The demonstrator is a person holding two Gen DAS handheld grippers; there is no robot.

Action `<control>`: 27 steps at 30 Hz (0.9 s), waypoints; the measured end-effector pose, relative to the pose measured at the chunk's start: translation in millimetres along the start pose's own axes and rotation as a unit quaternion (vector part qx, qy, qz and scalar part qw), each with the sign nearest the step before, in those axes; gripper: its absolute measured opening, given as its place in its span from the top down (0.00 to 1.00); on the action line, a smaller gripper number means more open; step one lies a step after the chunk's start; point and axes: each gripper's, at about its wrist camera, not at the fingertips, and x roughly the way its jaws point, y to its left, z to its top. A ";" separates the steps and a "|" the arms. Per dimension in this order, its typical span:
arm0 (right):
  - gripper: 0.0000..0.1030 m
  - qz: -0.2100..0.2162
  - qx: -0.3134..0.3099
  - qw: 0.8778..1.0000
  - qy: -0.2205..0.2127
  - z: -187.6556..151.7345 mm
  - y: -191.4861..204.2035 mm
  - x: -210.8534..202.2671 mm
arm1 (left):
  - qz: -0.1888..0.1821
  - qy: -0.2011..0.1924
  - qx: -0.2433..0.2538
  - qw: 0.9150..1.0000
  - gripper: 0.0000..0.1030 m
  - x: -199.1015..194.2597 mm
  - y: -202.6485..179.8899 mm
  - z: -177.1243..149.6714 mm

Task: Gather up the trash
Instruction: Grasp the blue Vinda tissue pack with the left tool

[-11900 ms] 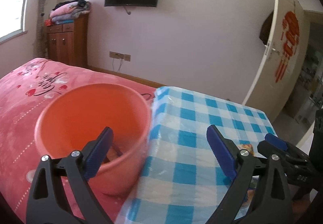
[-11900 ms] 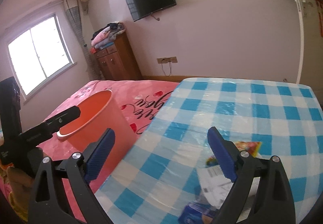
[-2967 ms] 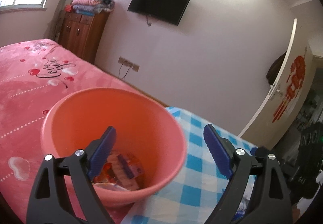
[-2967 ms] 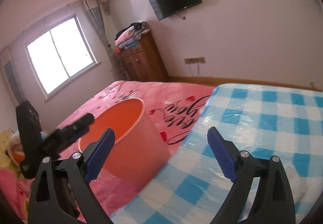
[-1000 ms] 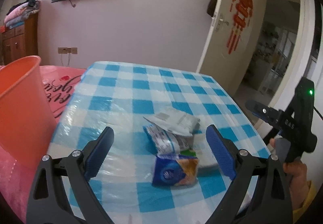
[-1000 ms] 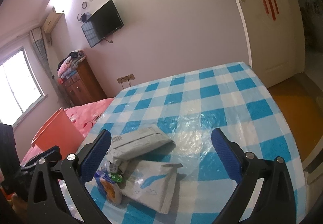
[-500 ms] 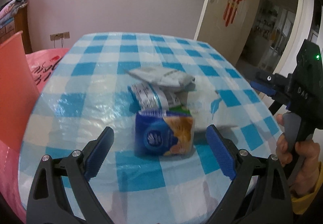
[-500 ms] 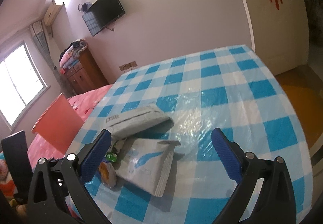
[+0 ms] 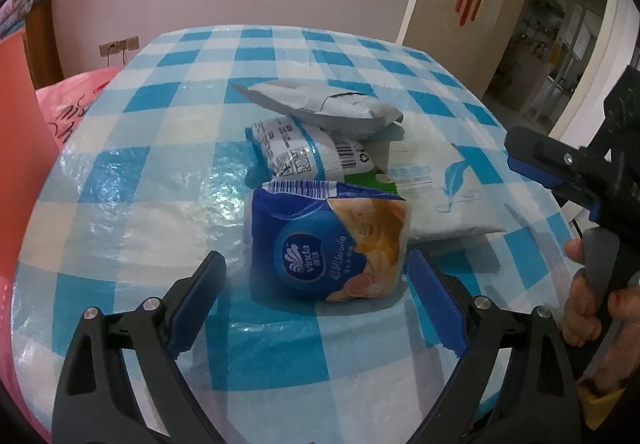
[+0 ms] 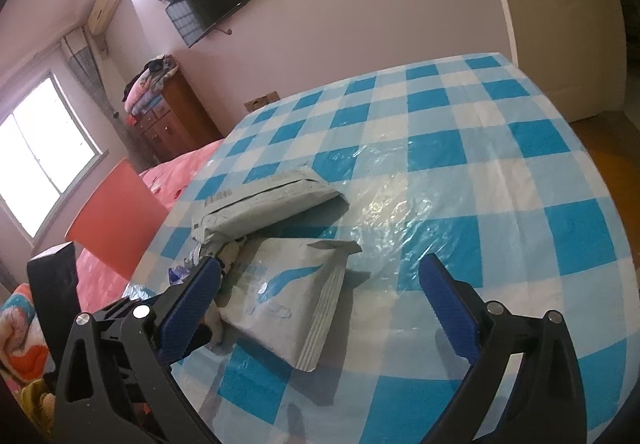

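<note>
Hovering low over the bench (image 9: 132, 172) with its blue-and-white checked plastic cover, your left gripper (image 9: 318, 294) has its blue pads spread wide on either side of the blue Vinda tissue pack (image 9: 326, 240), not touching it. Behind that pack lies a white-and-blue printed wrapper (image 9: 298, 148), then a grey plastic mailer bag (image 9: 320, 108) resting partly on it, and to the right a flat white pouch with a blue feather print (image 9: 436, 184). All four pieces sit bunched together mid-bench. Your right gripper (image 10: 318, 290) is also spread apart, holding nothing, with the white pouch (image 10: 288, 292) just ahead between its pads and the grey mailer (image 10: 268, 200) beyond. The orange plastic bucket (image 10: 116, 216) stands off the bench's left edge on the pink bed (image 10: 176, 172); you cannot see its contents from here.
</note>
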 end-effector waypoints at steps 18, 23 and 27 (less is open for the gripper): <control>0.05 0.006 0.022 0.999 0.027 -1.8 -17.6 13.2 | 0.007 -0.003 -0.017 1.000 0.29 21.6 -1.9 28.3; 0.05 -0.001 0.022 0.999 0.033 -2.9 -17.7 16.6 | 0.004 0.008 -0.022 1.000 0.31 31.9 -1.6 44.6; 0.05 -0.008 0.031 0.999 0.034 -3.2 -22.1 17.2 | 0.006 0.010 -0.024 1.000 0.32 46.0 -0.3 62.0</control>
